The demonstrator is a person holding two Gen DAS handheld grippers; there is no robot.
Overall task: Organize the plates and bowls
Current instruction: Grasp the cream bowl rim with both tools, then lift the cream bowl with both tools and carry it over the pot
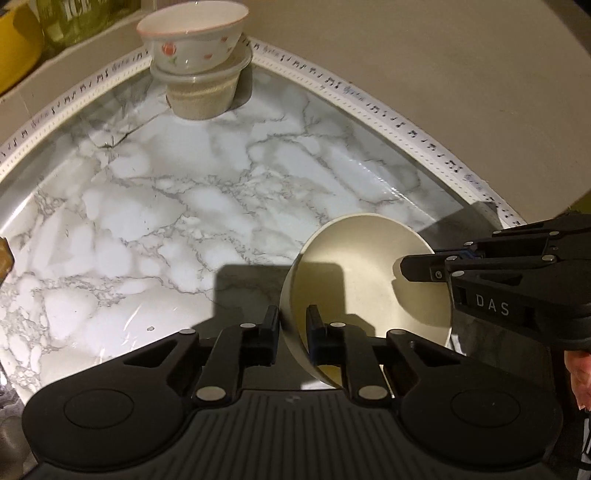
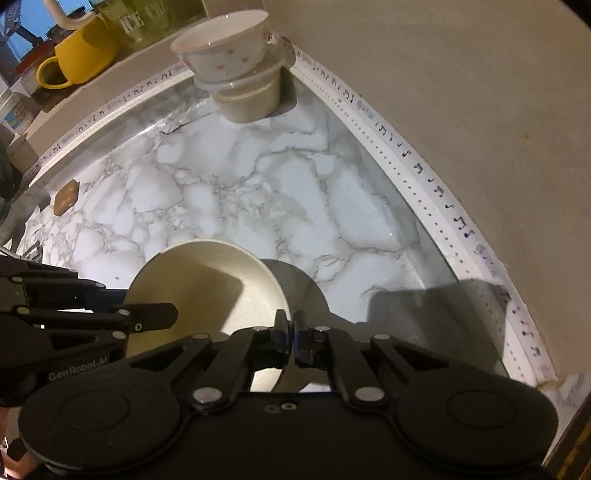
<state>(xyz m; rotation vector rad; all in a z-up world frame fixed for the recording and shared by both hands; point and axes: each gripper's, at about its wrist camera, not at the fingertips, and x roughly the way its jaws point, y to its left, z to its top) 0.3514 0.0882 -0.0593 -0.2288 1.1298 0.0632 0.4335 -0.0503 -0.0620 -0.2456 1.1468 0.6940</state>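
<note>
A plain cream bowl [image 1: 369,266] [image 2: 207,280] is tilted over the marble counter [image 1: 184,203] and held by both grippers. My left gripper [image 1: 293,326] is shut on the bowl's near rim, one finger outside the wall and one inside. My right gripper [image 2: 291,330] is shut on the opposite rim, which is pinched thin between its pads. Each gripper shows in the other's view, reaching into the bowl: the right gripper [image 1: 417,271] from the right and the left gripper [image 2: 166,314] from the left. In the far corner, a floral bowl [image 1: 192,40] [image 2: 225,44] sits on a clear lidded tub [image 1: 203,92] [image 2: 251,99].
A white trim strip [image 1: 388,114] with music notes borders the counter against the beige wall. On the ledge behind stand a yellow mug [image 2: 81,55] and a glass jar [image 2: 147,22]. A small brown object [image 2: 66,197] lies at the counter's left. A hand [image 1: 580,376] shows at the right edge.
</note>
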